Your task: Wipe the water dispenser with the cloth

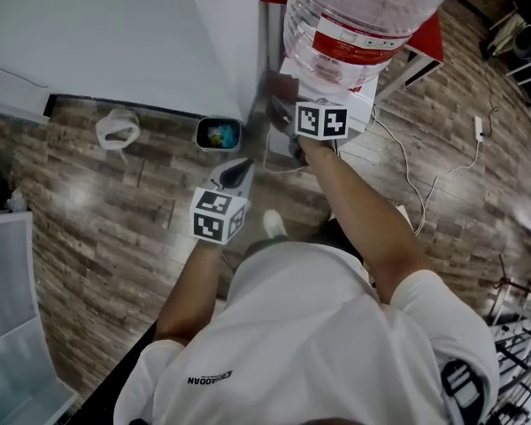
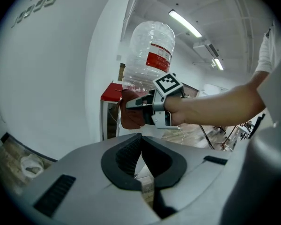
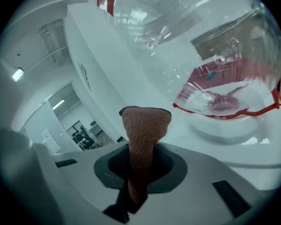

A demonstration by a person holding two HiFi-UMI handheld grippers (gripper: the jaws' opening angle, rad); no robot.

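Person's white shirt [image 1: 319, 343]: fills the lower head view, with both forearms reaching forward.

Left gripper [image 2: 141, 137]: jaws pressed together at the tips, nothing between them. It is held low, apart from the dispenser.

Right gripper [image 3: 139, 165]: jaws pinching the cloth, raised to the dispenser's top, just below the bottle.

Cloth [image 3: 145, 125]: reddish-brown, knitted, bunched into a wad that stands out beyond the jaws. It is judged light, soft and limp. A grip low on the bunch leaves a padded face free for wiping, though it may slip out under hard rubbing.

Water dispenser [image 3: 234, 139]: white casing with a red top, standing on the wooden floor [image 1: 97, 237] against a white wall. It is judged rigid, smooth and likely slick.

Bottle [image 3: 187, 46]: clear plastic with a red label, inverted in the dispenser's collar. Its fill level cannot be told. It probably makes the unit top-heavy, so light pressure is advised.

Small bin [image 1: 218, 134]: on the floor beside the dispenser.
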